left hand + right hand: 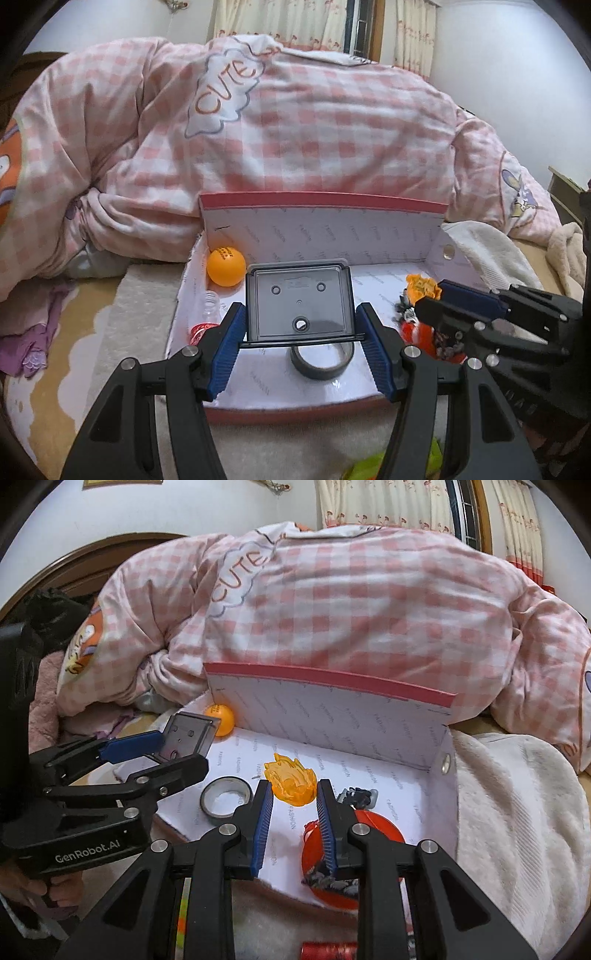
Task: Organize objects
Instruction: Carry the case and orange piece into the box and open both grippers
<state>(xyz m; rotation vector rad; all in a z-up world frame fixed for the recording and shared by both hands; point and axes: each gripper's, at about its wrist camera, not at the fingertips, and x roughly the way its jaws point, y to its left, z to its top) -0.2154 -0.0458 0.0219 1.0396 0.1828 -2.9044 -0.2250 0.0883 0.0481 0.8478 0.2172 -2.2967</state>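
An open white box [321,236] with a pink rim lies on the bed. My left gripper [300,314] is shut on a dark grey plastic tray [299,299], upright over the box's left half. My right gripper [294,788] is shut on an orange translucent flame-shaped piece [291,779] above the box floor [369,775]. From the left wrist view, the right gripper [430,295] and flame piece [423,286] are at the right. The right wrist view has the left gripper [183,751] and tray [190,738] at the left. Inside the box lie an orange ball [226,265], a grey tape roll [320,360] and a small clear bottle [207,314].
A red-orange round toy [354,849] and a small grey figure part [358,797] lie in the box under my right fingers. A pink checked quilt [314,129] is heaped behind the box. A white towel [517,812] lies right of it. A red can [328,950] sits near me.
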